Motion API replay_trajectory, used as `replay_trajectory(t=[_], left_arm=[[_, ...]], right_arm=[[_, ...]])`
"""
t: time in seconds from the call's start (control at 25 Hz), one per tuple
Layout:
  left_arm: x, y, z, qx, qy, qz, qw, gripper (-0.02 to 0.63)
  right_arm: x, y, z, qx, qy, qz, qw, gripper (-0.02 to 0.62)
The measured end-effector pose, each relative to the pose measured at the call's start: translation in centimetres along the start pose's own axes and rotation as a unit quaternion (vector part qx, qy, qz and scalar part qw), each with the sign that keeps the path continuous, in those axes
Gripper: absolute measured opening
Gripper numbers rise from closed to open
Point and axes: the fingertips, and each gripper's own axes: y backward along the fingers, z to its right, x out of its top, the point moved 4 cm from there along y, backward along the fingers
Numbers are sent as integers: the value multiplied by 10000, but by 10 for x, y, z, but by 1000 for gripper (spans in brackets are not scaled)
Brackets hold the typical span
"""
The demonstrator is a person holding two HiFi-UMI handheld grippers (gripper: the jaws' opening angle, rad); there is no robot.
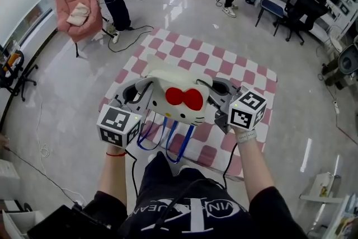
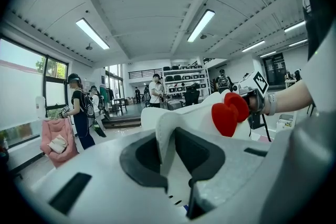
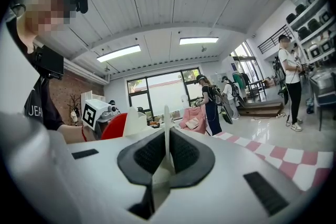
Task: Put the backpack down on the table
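**Backpack held up between both grippers**

The white backpack (image 1: 166, 82) with a red bow (image 1: 185, 98) is held over the near edge of the pink-checked table (image 1: 249, 74). Its blue straps (image 1: 166, 141) hang down. The left gripper (image 2: 164, 157) has its fingers clamped on a white fold of the backpack. The right gripper (image 3: 167, 157) has its fingers closed on a thin white edge at the other side.

White backpack (image 1: 163, 85) w/ red bow (image 1: 184, 99), blue straps (image 1: 169, 141); pink-white chk table (image 1: 224, 62)

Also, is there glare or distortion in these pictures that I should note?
Head view: light streaks glare on the glossy floor; the backpack is sharp. Left and right gripper views: strong fisheye curving, black corners.
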Motion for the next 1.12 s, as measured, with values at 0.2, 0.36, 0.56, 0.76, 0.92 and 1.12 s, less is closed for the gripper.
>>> replay_trajectory(t=[0.2,0.36,0.56,0.76,0.92,1.12], left_arm=[[-8,-20,-4,-207,14,22,9998,63],[-6,-39,-12,-410,-53,38,9991,63],[-15,-55,-11,-644,-70,51,9979,63],[-10,-83,-35,-928,-94,-68,9956,63],[-15,-105,-55,-1135,-53,-146,9934,63],[-20,-121,-63,-1361,-21,-210,9905,63]], right_arm=[[-9,-1,16,-222,2,44,9997,11],[-11,-4,31,-425,-70,120,9990,11],[-24,0,38,-672,-71,160,9976,11],[-19,-16,58,-938,-189,118,9953,11],[-22,-32,74,-1143,-292,99,9930,11],[-28,-37,82,-1394,-419,77,9893,11]])
